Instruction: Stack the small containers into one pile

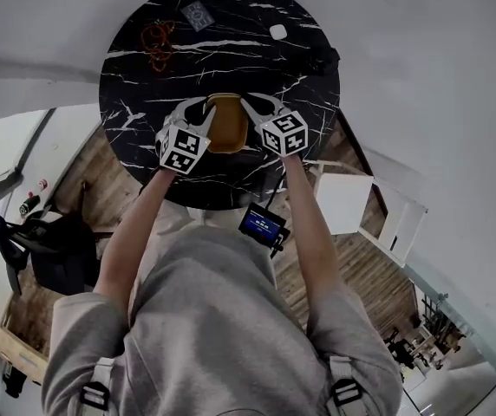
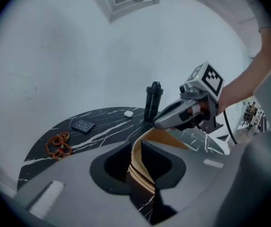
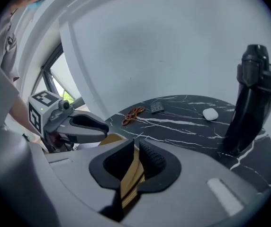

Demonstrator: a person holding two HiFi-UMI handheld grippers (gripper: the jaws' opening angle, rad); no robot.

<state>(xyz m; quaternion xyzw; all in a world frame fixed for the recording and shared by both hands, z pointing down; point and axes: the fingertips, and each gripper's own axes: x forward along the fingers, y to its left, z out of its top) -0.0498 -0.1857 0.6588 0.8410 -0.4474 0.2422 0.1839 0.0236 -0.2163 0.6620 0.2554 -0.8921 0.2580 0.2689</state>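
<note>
A stack of tan, shallow containers [image 1: 228, 121] sits on the round black marble table [image 1: 140, 89], near its front edge. My left gripper [image 1: 198, 107] holds the stack's left rim and my right gripper [image 1: 257, 104] holds its right rim. In the left gripper view the layered tan rim [image 2: 140, 171] runs between the jaws of the left gripper [image 2: 135, 148], pinched, with the right gripper [image 2: 173, 117] across the bowl. In the right gripper view the tan rim [image 3: 131, 174] is clamped in the right gripper [image 3: 134, 150], and the left gripper [image 3: 85, 126] is opposite.
A black bottle [image 3: 251, 103] stands at the table's right. A string of orange beads [image 1: 157, 40], a small dark patterned card [image 1: 199, 14] and a white pebble-shaped case [image 1: 277, 31] lie toward the far side. A white cabinet [image 1: 343, 202] stands beside the table on the wood floor.
</note>
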